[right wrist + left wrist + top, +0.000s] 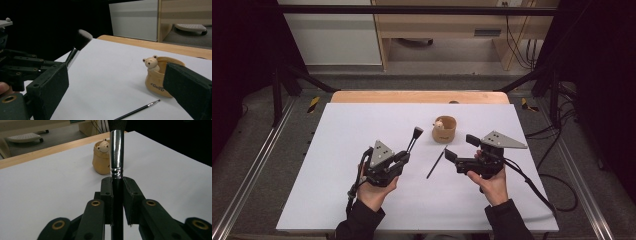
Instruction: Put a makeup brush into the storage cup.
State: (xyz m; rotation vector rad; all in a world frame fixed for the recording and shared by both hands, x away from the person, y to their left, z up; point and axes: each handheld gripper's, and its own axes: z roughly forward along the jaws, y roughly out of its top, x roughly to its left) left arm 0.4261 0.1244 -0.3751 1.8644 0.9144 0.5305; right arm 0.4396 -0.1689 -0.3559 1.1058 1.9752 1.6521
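We are gripping the makeup brush (414,140) by its handle in the left gripper (404,156), bristles pointing up-table toward the bear cup (444,129), just ahead and to the right. Our right gripper (460,147) is hanging wide and empty, its jaws nearer the cup, with the thin liner brush (435,164) lying between the two grippers.

The table top (362,150) is plain pale lilac-white, with a light wood strip along its far edge. The cup (445,131) is tan, a cream bear (103,145) at its rim and dark lettering on its side. The big brush (117,152) has a black handle, a shiny silver ferrule and black bristles. The thin brush (435,164) is black, with a silvery band near its tip. Both grippers, left (404,156) and right (460,147), are black with brass-coloured rivets and grey top plates. The sleeves (362,222) are black
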